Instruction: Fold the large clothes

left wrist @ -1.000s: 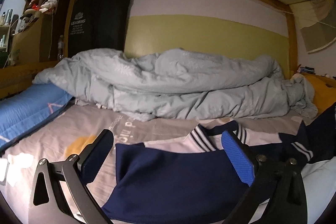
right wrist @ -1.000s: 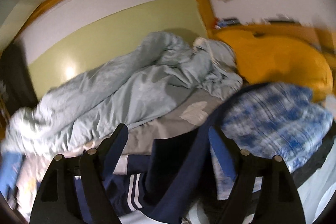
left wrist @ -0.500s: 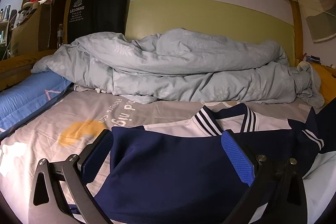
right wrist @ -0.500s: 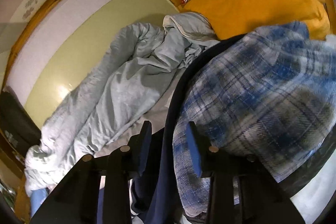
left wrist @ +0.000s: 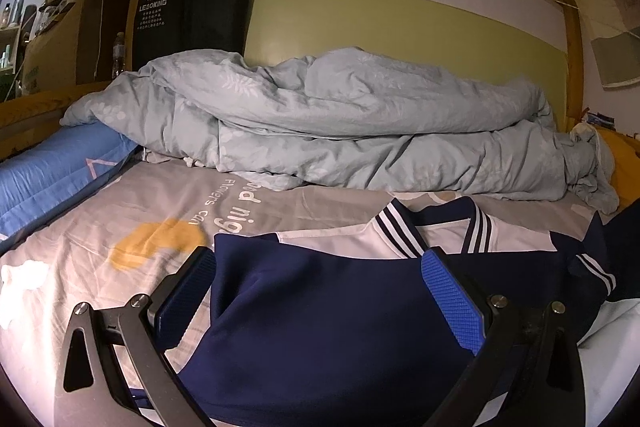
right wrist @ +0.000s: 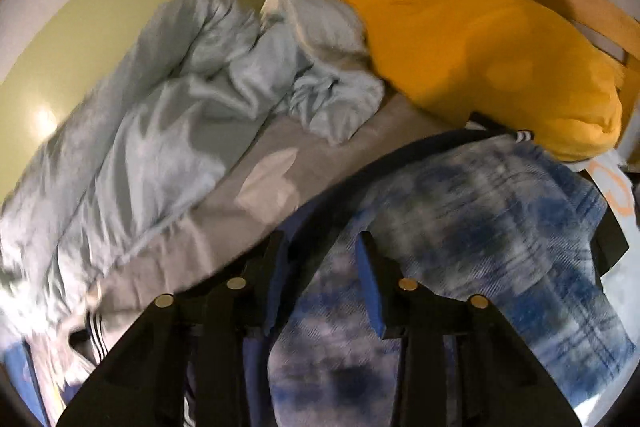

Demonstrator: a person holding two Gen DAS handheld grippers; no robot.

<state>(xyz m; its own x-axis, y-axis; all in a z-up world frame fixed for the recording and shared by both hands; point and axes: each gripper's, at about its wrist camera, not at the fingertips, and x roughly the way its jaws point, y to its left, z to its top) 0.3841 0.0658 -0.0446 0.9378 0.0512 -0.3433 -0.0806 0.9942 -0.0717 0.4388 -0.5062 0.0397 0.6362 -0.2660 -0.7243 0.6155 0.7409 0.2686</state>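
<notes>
- Jaws of the left gripper (left wrist: 316, 291) gape wide over the navy jacket (left wrist: 320, 327), below the grey duvet (left wrist: 340, 123).
- Right gripper (right wrist: 320, 267), just narrowed, straddles jacket fabric with plaid lining (right wrist: 480, 227); whether it grips cannot be told.

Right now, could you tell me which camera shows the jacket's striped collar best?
The left wrist view: the striped collar lies sharp and fully open on the bed. The right wrist view is blurred and shows only a striped scrap near its lower left.

Two low wrist views, shared duvet (left wrist: 340, 131).
</notes>
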